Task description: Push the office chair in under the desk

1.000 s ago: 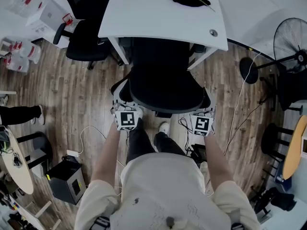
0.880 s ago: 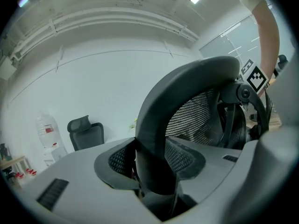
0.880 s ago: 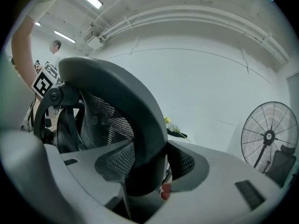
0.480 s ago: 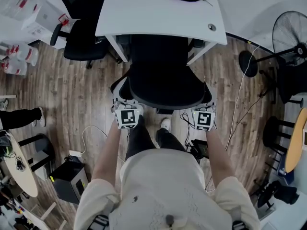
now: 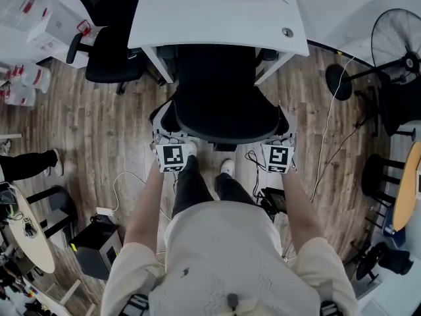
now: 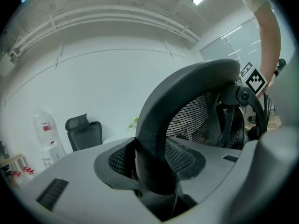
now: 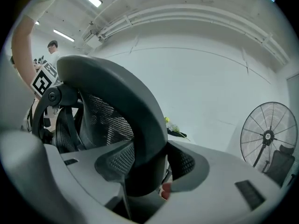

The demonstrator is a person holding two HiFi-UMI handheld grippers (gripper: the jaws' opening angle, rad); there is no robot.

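Jaws of left gripper (image 5: pixel 166 137) and right gripper (image 5: pixel 281 137) each pinch backrest rim of office chair (image 5: pixel 220 104), one per side. Seat partly under table (image 5: pixel 197 12), backrest outside. I push both sides evenly, straight between table legs, grip firm, no twisting.

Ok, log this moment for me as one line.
left gripper: shut on backrest rim | right gripper: shut on backrest rim | office chair: partly under desk
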